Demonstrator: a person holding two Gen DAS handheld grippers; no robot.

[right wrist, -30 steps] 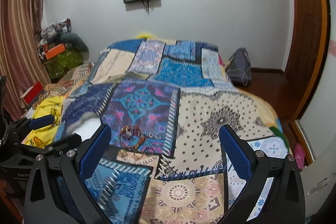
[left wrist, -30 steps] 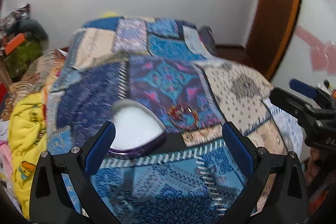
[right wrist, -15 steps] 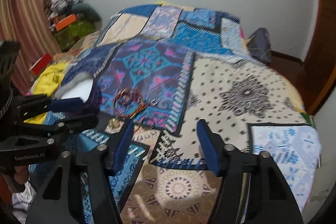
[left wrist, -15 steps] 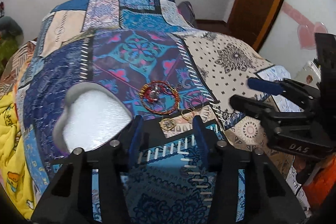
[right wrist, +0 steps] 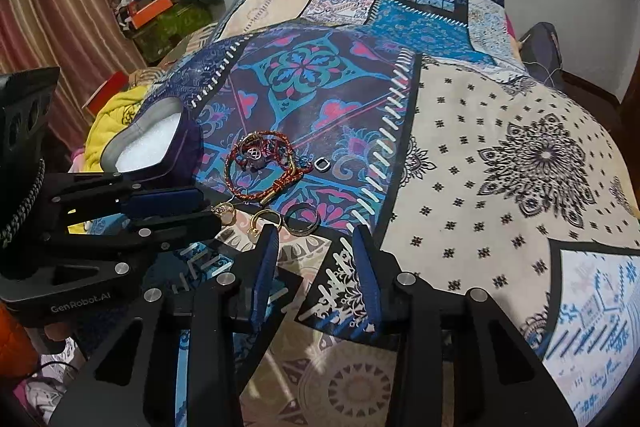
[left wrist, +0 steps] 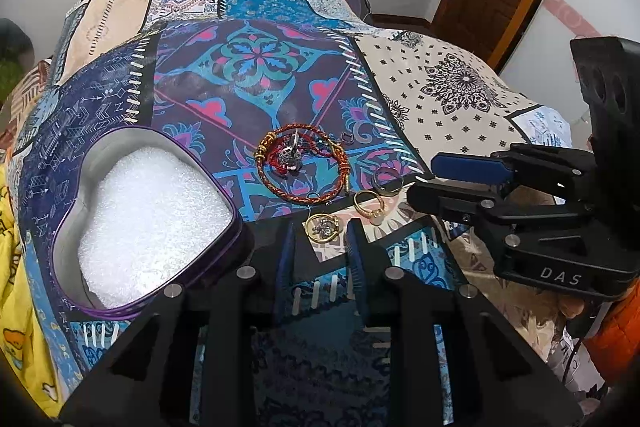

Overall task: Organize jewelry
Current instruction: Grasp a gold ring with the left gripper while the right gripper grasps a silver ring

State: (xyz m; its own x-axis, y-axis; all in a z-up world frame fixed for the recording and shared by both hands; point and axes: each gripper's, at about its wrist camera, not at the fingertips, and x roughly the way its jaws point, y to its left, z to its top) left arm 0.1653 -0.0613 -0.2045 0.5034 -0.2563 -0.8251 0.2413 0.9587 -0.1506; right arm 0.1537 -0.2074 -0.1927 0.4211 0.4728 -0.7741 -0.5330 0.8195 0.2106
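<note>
Both grippers now sit lower and closer to the jewelry: the left gripper point(left wrist: 320, 227) has narrowed its jaws around the gold pendant ring point(left wrist: 322, 227), and the right gripper point(right wrist: 316, 233) has narrowed too.

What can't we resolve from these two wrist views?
- Heart-shaped tin: its near wall is hidden behind the left gripper in the left wrist view.
- Gold ring: partly covered by the left gripper's finger in the right wrist view.
- Charms inside the red braided bracelet: tangled, too small to identify in either view.
- Small dark ring: too small to identify.
</note>
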